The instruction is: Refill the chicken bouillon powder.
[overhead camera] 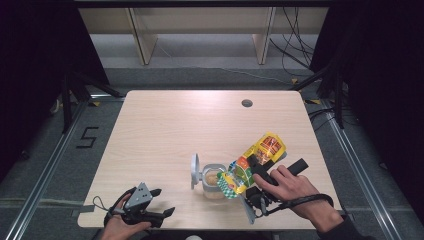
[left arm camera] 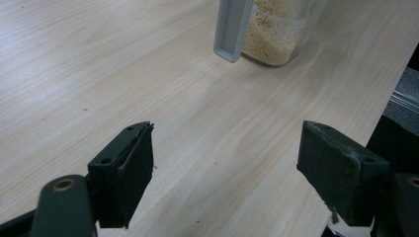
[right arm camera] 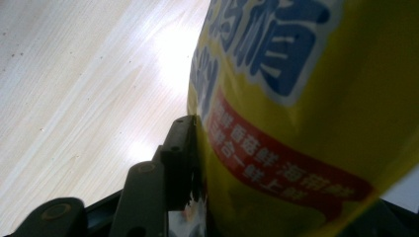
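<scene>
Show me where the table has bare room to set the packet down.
Free: the whole far half of the table, up to the hole, and the left side between the jar and the left gripper. Crowded: the near right, where the right gripper tilts the packet over the open jar.

A pale wooden table bears an open-lidded jar.
</scene>
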